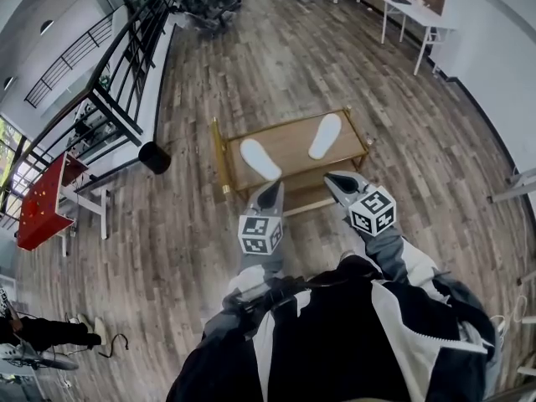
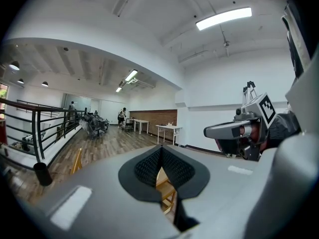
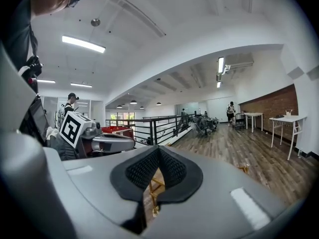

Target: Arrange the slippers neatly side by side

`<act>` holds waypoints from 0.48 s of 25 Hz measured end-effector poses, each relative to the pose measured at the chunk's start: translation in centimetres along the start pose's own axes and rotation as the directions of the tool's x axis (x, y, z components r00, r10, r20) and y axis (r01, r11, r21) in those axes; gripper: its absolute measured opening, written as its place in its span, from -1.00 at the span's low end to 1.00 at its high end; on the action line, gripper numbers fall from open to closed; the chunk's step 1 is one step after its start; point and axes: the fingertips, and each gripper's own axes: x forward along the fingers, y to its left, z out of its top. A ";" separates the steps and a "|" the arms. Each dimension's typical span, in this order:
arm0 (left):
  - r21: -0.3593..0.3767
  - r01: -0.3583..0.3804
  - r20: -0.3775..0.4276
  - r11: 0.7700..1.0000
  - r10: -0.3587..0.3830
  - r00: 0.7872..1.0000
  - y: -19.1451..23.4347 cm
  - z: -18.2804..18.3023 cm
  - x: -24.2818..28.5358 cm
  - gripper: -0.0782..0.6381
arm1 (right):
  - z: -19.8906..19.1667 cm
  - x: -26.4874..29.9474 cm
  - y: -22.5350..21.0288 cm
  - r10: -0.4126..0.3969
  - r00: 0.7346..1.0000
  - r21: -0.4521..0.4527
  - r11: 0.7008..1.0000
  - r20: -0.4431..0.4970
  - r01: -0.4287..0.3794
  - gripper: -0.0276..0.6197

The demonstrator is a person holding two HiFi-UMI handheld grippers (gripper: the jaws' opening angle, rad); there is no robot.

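Observation:
Two white slippers lie apart on a low wooden table (image 1: 295, 145) with gold legs. The left slipper (image 1: 260, 158) slants toward the table's near left corner. The right slipper (image 1: 325, 136) slants toward the far right. My left gripper (image 1: 271, 193) hangs shut and empty just short of the table's near edge. My right gripper (image 1: 339, 182) is also shut and empty, beside it near the same edge. In the left gripper view the jaws (image 2: 160, 153) meet at the tips with only a strip of table (image 2: 167, 190) showing below them. The right gripper view shows the jaws (image 3: 157, 156) likewise closed.
A black railing (image 1: 126, 65) runs along the left, with a black bin (image 1: 154, 157) by its foot. A red table (image 1: 42, 199) stands lower left, a white table (image 1: 414, 15) far right. People stand at the far end (image 2: 122, 116). Wooden floor surrounds the low table.

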 end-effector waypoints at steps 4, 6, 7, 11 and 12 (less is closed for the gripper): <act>-0.001 0.001 -0.011 1.000 -0.002 1.000 1.4 0.1 1.7 -0.73 | 0.2 1.9 -1.3 0.007 1.000 0.014 1.000 0.006 -0.008 -0.90; -0.001 -0.008 -0.012 1.000 0.008 1.000 2.2 0.3 2.8 -0.73 | 0.2 3.0 -2.4 0.017 1.000 0.019 1.000 0.006 -0.017 -0.90; -0.003 -0.013 -0.015 1.000 0.013 1.000 2.6 0.3 3.4 -0.73 | 0.2 3.6 -3.1 0.021 1.000 0.023 1.000 0.006 -0.021 -0.90; -0.011 -0.032 -0.042 0.999 0.032 0.999 4.5 -0.2 6.3 -0.73 | 0.4 6.6 -6.3 0.044 0.999 0.037 0.998 0.006 -0.045 -0.90; -0.015 -0.037 -0.052 0.999 0.036 0.998 5.1 -0.4 7.1 -0.73 | 0.4 7.6 -7.1 0.053 0.999 0.041 0.998 0.008 -0.053 -0.90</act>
